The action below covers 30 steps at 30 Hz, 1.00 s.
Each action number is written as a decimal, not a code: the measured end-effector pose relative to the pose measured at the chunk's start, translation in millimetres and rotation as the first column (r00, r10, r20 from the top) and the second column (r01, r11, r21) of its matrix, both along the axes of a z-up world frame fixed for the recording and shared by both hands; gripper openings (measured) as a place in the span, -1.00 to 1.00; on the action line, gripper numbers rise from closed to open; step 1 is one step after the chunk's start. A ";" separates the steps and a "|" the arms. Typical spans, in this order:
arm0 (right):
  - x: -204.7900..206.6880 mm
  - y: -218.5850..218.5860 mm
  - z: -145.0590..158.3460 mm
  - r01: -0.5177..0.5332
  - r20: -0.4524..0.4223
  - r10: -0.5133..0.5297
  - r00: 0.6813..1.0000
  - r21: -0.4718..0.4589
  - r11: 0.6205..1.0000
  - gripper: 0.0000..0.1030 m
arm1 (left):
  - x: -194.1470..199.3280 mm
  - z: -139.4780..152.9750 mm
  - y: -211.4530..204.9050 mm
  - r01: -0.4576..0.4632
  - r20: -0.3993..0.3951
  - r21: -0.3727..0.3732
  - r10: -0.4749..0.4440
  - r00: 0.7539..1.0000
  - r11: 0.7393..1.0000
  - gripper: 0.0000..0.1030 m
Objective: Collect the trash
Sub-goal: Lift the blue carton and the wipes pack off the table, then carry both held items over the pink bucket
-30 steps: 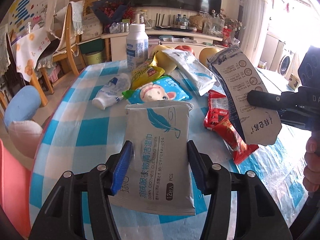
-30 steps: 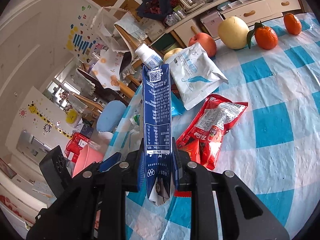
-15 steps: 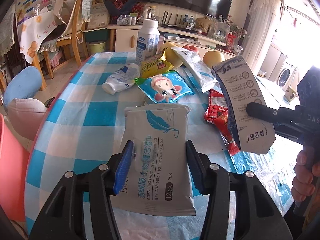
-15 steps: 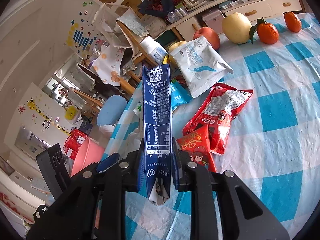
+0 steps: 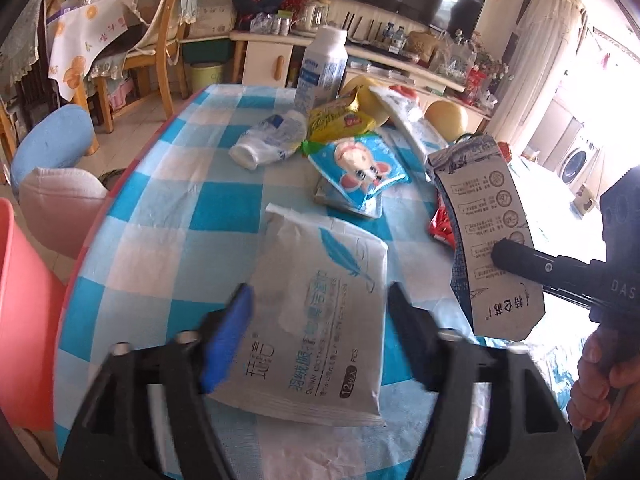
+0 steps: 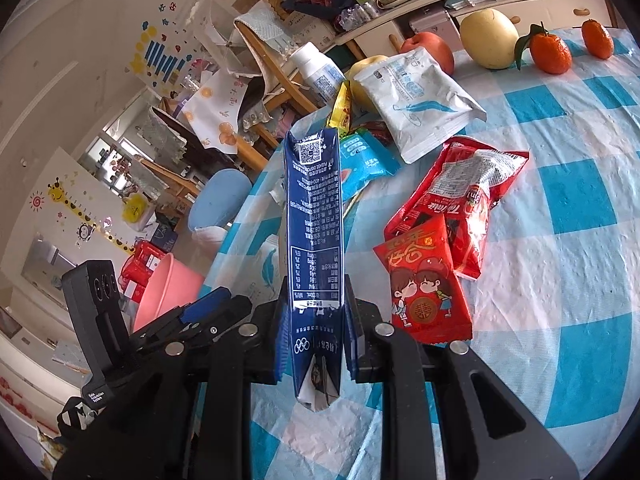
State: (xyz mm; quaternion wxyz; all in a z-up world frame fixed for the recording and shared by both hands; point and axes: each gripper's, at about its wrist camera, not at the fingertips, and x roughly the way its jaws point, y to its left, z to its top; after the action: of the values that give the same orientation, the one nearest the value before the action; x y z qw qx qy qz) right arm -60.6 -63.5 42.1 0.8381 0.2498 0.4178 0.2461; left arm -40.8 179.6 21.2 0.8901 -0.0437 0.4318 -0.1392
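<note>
**Carton clamped in the right, wipes pack between spread left fingers**

The right hand-held gripper (image 6: 313, 342) is clamped on a flattened dark-blue milk carton (image 6: 314, 216), its two fingers pressing the carton's lower sides so the printed panel stands upright above the blue-and-white checked tabletop (image 6: 568, 240). In the left wrist view the same carton (image 5: 486, 236) hangs at the right, pinched near its lower half, with the person's hand (image 5: 596, 376) wrapped around the handle below it.

The left hand-held gripper (image 5: 318, 334) is spread wide around a grey-white wet-wipes pack with a blue feather print (image 5: 320, 316). The pack lies tilted between the fingers; motion blur hides whether either finger touches it or whether it rests on the tabletop.

Further along the tabletop lie a light-blue wipes packet with a cartoon mouse (image 5: 360, 168), a yellow snack wrapper (image 5: 340, 122), a crushed clear plastic bottle on its side (image 5: 268, 142) and a white upright bottle (image 5: 322, 68). The right wrist view shows a red snack bag (image 6: 464, 196) overlapping a small red packet with a cartoon couple (image 6: 424, 284), and a white resealable pouch (image 6: 416, 100) beyond them. A pink plastic bucket (image 6: 166, 290) stands on the floor beside the tabletop's edge.
</note>
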 end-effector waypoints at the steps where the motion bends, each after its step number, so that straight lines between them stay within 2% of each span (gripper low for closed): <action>1: 0.4 1.1 -1.3 -0.003 -0.002 0.003 1.000 -0.006 1.000 -0.55 | 0.4 -3.7 -2.4 0.006 -0.012 0.011 -0.006 1.000 1.000 0.58; 3: 0.9 1.1 -3.4 -0.004 -0.005 0.004 1.000 -0.010 1.000 -0.55 | 0.0 -6.0 -8.5 0.021 -0.009 0.051 -0.020 1.000 0.998 0.66; 5: 1.5 -0.2 -4.4 -0.002 -0.009 0.002 1.000 -0.008 1.000 -0.54 | 0.0 -7.8 -10.5 0.032 -0.012 0.059 -0.031 0.999 0.998 0.75; 7: 1.9 -2.4 -5.0 0.003 -0.012 -0.003 1.000 -0.003 1.000 -0.54 | 1.7 -13.4 -14.1 0.038 -0.026 0.079 -0.036 0.999 0.996 0.75; 9: 2.0 -4.3 -4.7 0.007 -0.014 -0.007 1.000 0.000 1.000 -0.54 | 4.2 -22.3 -19.6 0.037 -0.041 0.136 -0.032 0.999 0.990 0.74; 12: 1.0 -3.9 -4.6 0.008 -0.016 -0.008 1.000 -0.002 1.000 -0.54 | 3.1 -22.5 -25.3 0.040 -0.030 0.175 -0.035 0.999 0.984 0.66; 16: 0.5 -3.7 -4.9 0.008 -0.015 -0.009 1.000 -0.011 1.000 -0.54 | 4.5 -18.6 -18.7 0.014 -0.033 0.139 -0.010 0.999 0.990 0.53; 20: -0.3 0.2 -4.8 0.014 -0.019 -0.015 1.000 -0.010 1.000 -0.54 | 5.0 -14.4 -12.0 -0.018 -0.030 0.124 0.022 0.999 0.992 0.50; 26: 0.8 16.2 3.8 0.003 -0.018 -0.002 1.000 0.011 1.000 -0.54 | 5.1 8.3 7.8 -0.077 0.022 0.065 0.075 0.997 0.995 0.50; 30: 0.8 34.9 11.8 -0.023 -0.015 0.023 1.000 0.023 0.999 -0.54 | 3.1 27.6 31.0 -0.146 0.064 0.026 0.144 0.987 0.989 0.50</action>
State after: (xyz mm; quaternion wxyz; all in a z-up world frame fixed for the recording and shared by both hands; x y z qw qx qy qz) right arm -59.8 -28.6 53.9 0.8292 0.2564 0.4242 0.2584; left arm -37.7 210.7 48.8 0.9114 -0.0572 0.4016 -0.0686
